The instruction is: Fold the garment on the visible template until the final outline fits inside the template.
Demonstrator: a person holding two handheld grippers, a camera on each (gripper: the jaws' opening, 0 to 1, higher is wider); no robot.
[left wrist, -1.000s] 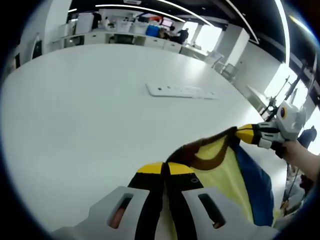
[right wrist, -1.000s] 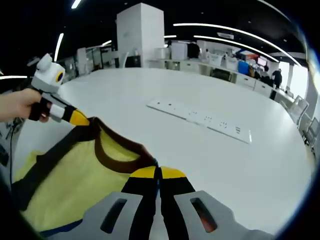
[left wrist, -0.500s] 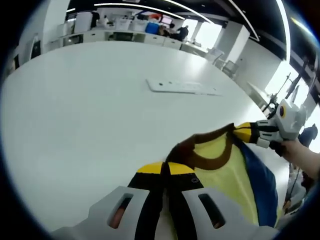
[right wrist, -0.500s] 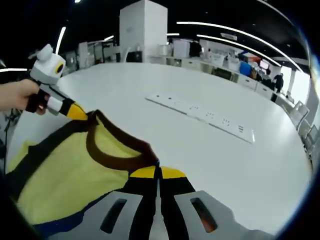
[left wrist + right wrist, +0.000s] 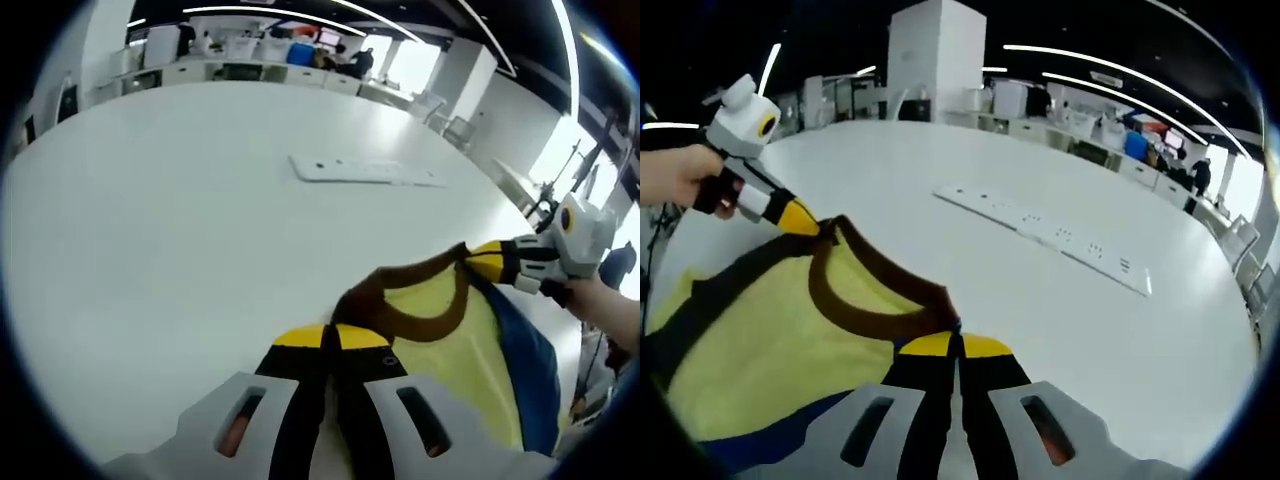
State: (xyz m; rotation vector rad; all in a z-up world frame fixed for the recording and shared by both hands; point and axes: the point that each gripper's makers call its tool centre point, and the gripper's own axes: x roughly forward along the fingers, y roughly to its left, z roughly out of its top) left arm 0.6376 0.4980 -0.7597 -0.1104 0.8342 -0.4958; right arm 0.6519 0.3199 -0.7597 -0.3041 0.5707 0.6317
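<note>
Both claws, left and right, clamped on yellow garment above white table.

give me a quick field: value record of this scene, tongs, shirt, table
left tongs: shut on shirt at collar
right tongs: shut on shirt at collar
shirt: yellow, brown collar, dark trim, blue part beneath, held up by both tongs
table: white, large
power strip: white, flat on table beyond shirt
template: cannot tell
hand: grips left tongs' handle

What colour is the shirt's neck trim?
Dark brown, on the yellow shirt; its collar shows best in the right gripper view.
</note>
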